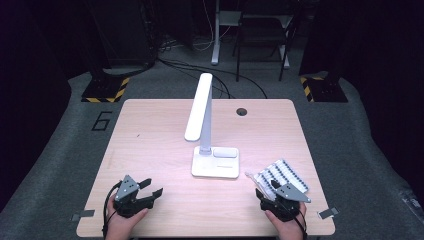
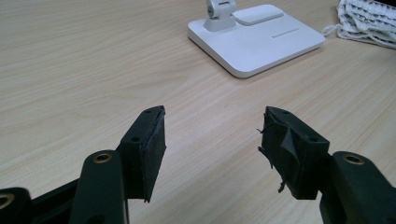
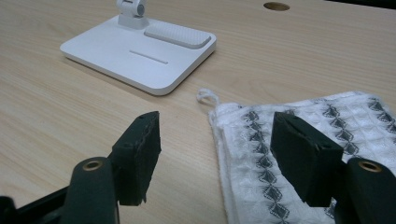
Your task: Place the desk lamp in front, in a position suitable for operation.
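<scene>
While both jaws gape wide and empty, right gripper (image 3: 215, 154) hovers over cloth (image 3: 299, 140), its near edge between the jaws; left gripper (image 2: 212, 140) over bare table (image 2: 70, 70), lamp (image 2: 257, 39) ahead.

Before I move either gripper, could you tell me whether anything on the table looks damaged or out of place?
The left gripper has a frayed pad with loose threads on one jaw. The folded cloth lies askew to the table edge. Nothing is spilled.
</scene>
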